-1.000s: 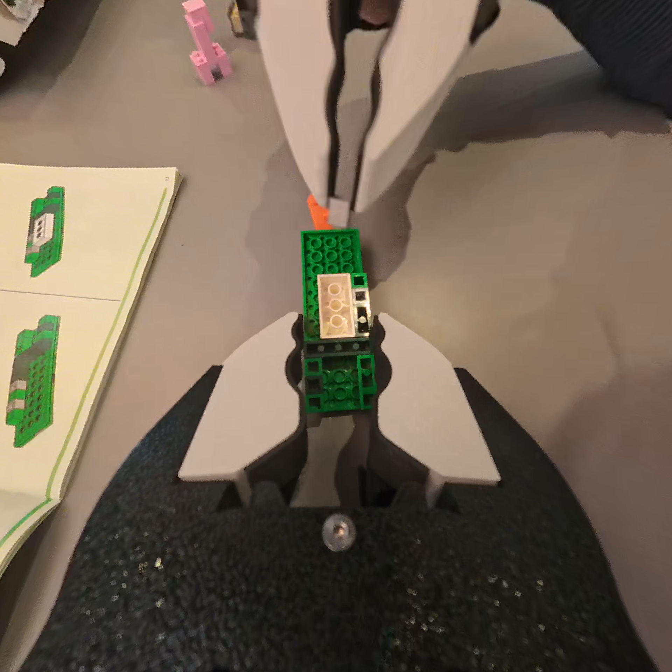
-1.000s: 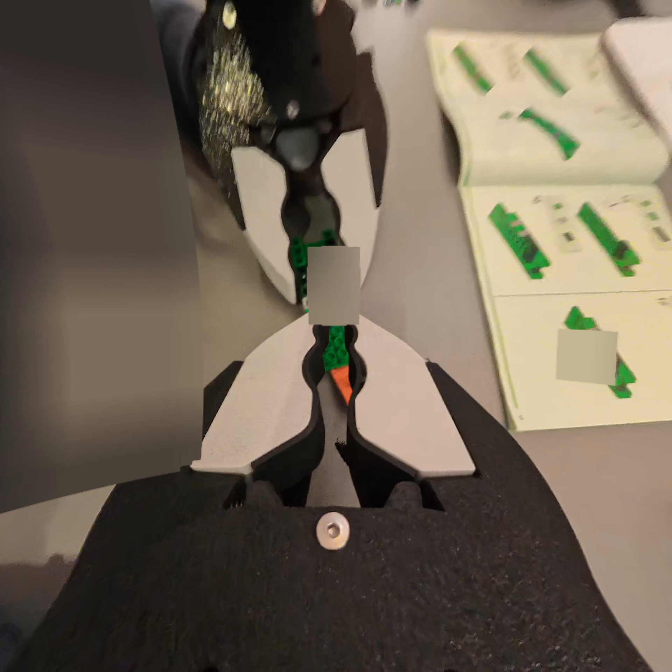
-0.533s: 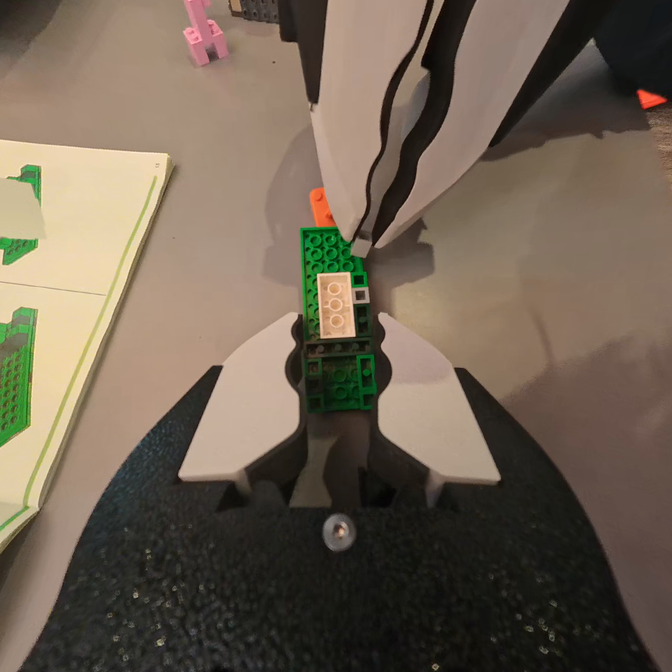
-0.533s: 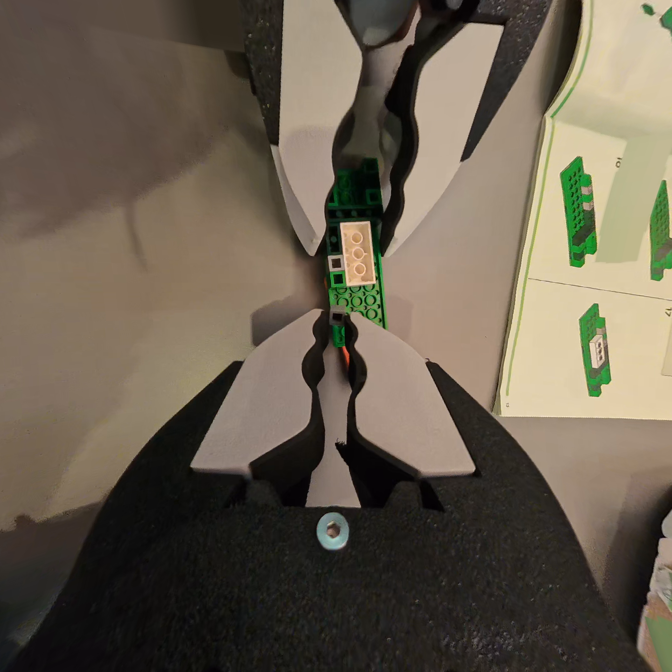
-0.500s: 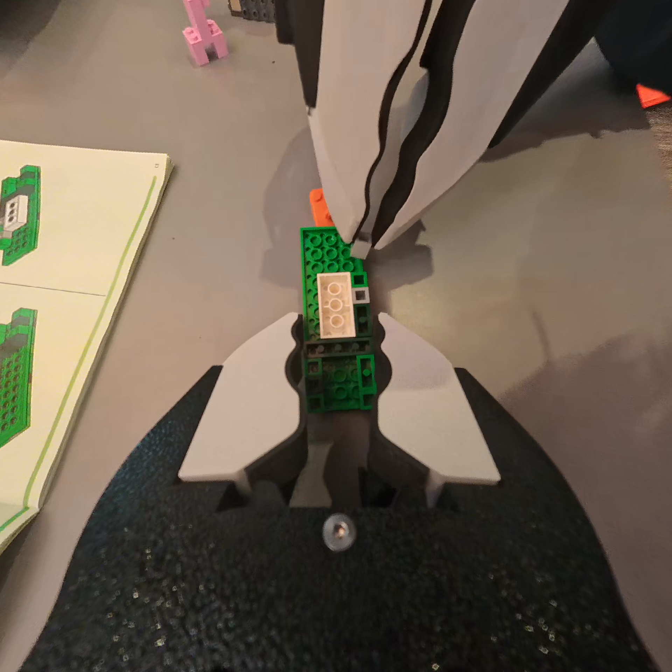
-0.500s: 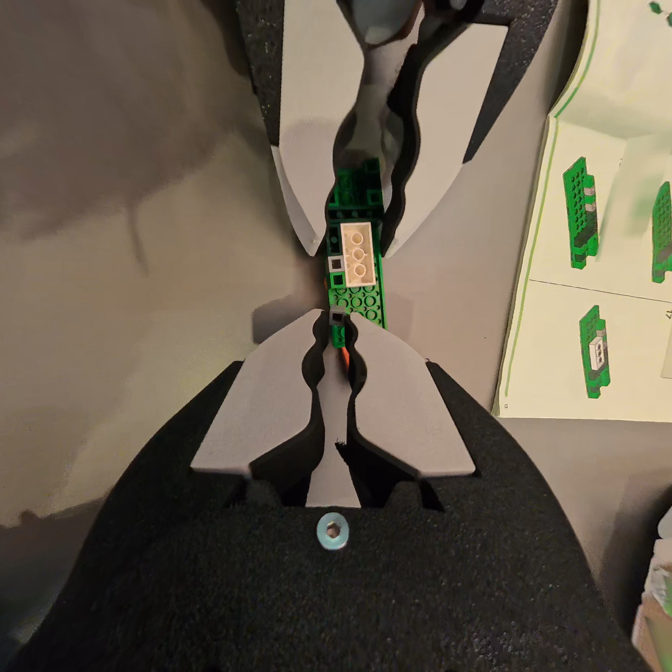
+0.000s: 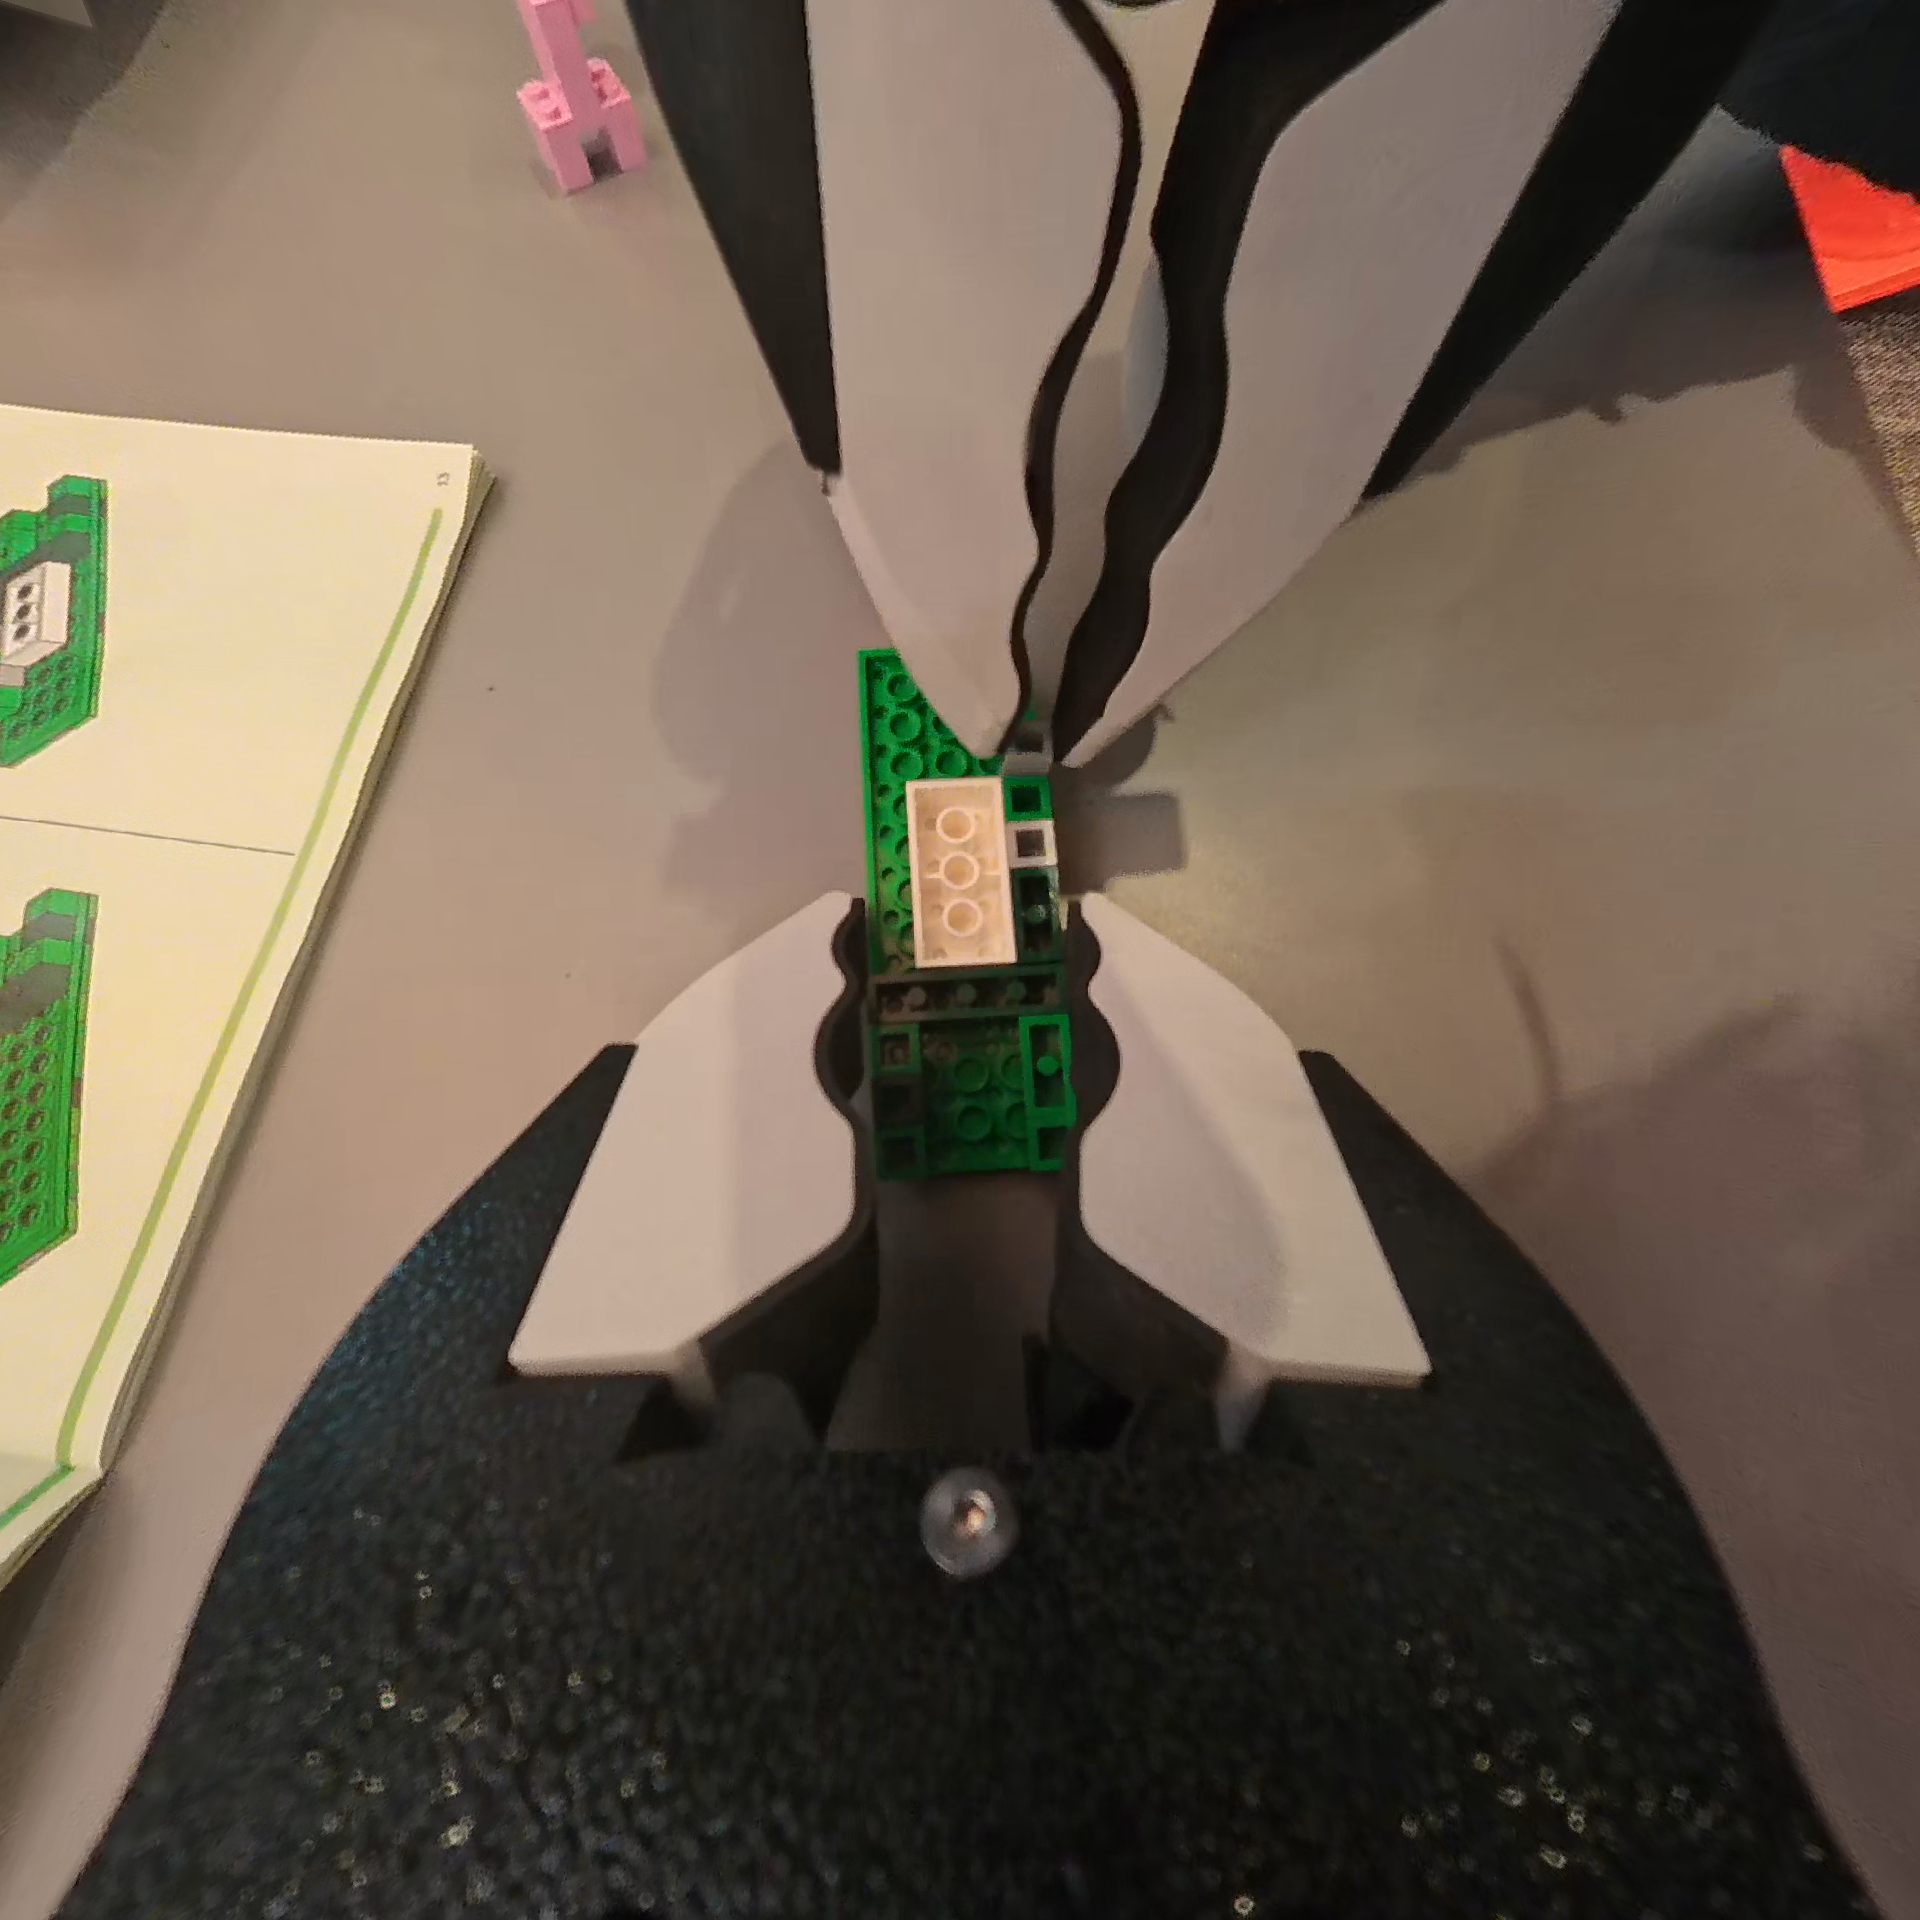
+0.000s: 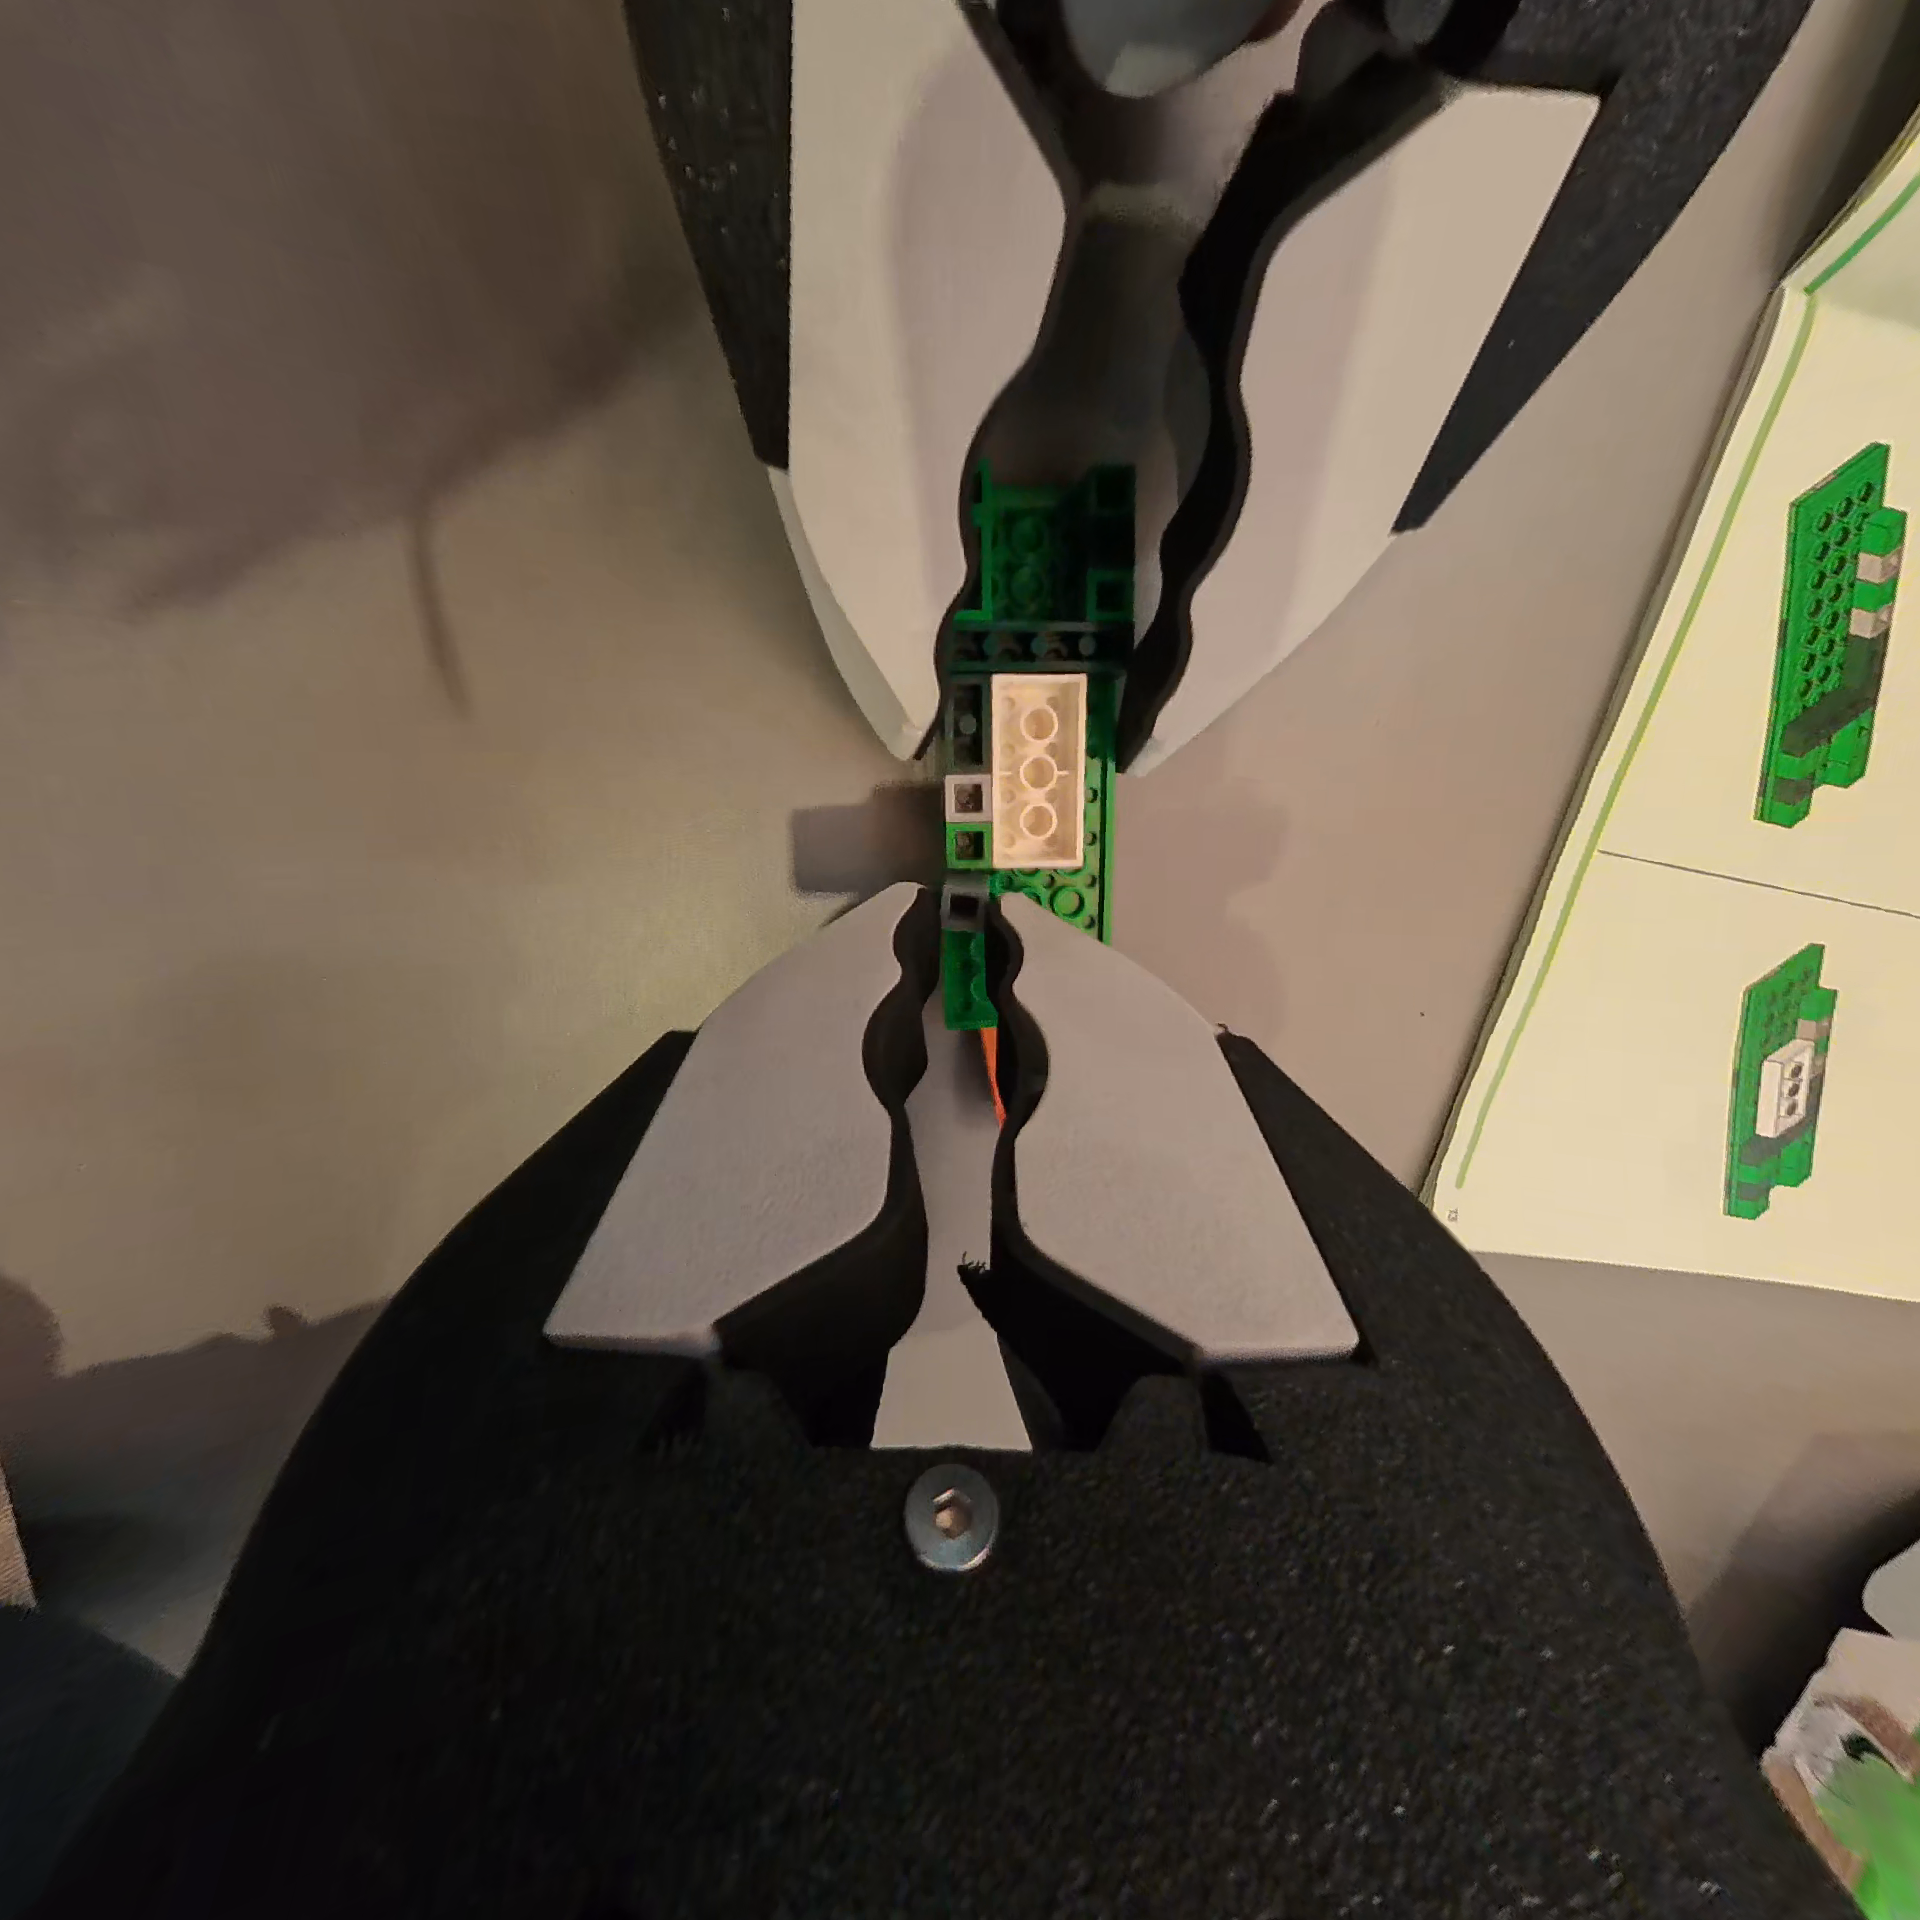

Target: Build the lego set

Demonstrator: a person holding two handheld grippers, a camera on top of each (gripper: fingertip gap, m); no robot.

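Observation:
My left gripper (image 7: 961, 920) is shut on a green Lego plate assembly (image 7: 966, 1112) that lies flat on the grey table. A white three-stud brick (image 7: 961, 883) sits on top of it, with small grey and green bricks along its right edge. My right gripper (image 8: 961, 899) is shut on a small dark grey brick (image 8: 961, 912) and presses it onto the assembly's edge row. In the left wrist view it comes down from above (image 7: 1029, 740), with the grey brick (image 7: 1027, 758) at its tips. An orange piece (image 8: 992, 1081) shows under the assembly's far end.
An open instruction booklet (image 7: 208, 831) lies left of the assembly; it also shows in the right wrist view (image 8: 1714, 831). A pink Lego figure (image 7: 582, 114) stands at the back left. A red-orange object (image 7: 1860, 229) lies at the back right.
My right gripper has swung over the assembly and come down with the small grey brick onto its edge row. The left gripper has kept its hold.

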